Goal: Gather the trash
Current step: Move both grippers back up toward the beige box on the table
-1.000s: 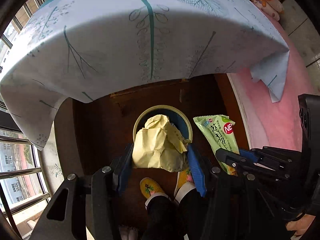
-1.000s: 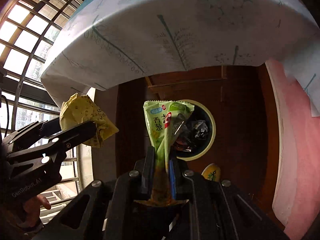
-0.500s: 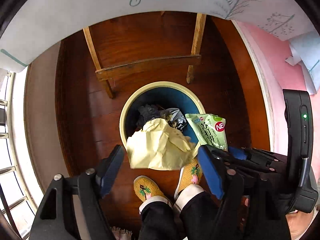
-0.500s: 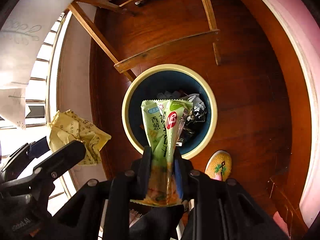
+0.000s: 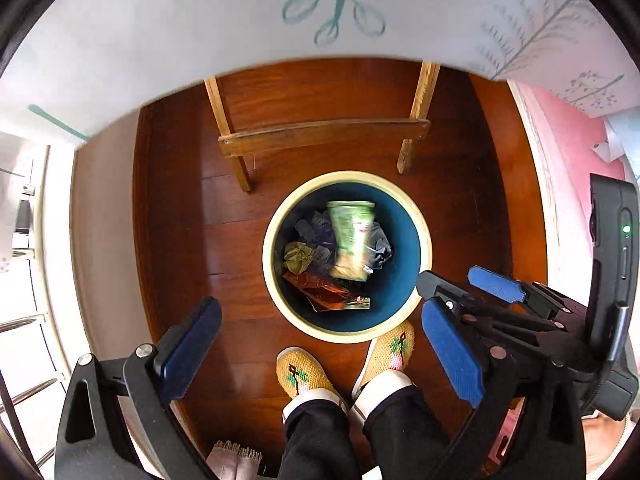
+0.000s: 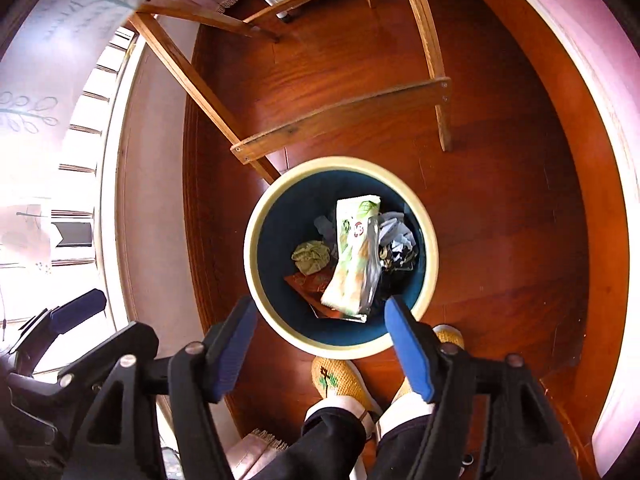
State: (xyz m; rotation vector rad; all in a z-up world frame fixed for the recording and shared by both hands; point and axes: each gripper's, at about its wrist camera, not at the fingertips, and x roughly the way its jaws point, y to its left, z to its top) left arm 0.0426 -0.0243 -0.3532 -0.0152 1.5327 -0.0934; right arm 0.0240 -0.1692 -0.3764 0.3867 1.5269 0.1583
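The round waste bin (image 5: 347, 334), cream-rimmed with a blue inside, stands on the wooden floor just in front of the person's knitted slippers (image 5: 306, 374) and below a wooden table frame (image 5: 324, 136). Inside it, the green snack packet (image 6: 354, 256) is blurred as if dropping, and the crumpled yellow paper ball (image 6: 312, 257) lies at the bottom among grey wrappers. Both look light, soft and crinkly; a pinch anywhere on an edge or fold should do. The left gripper (image 5: 320, 356) has just been opening and stands wide with nothing between its pads; the right gripper (image 6: 320, 344) likewise has just been opening, empty. The table frame and hanging tablecloth (image 5: 200, 24) crowd the bin's far side.
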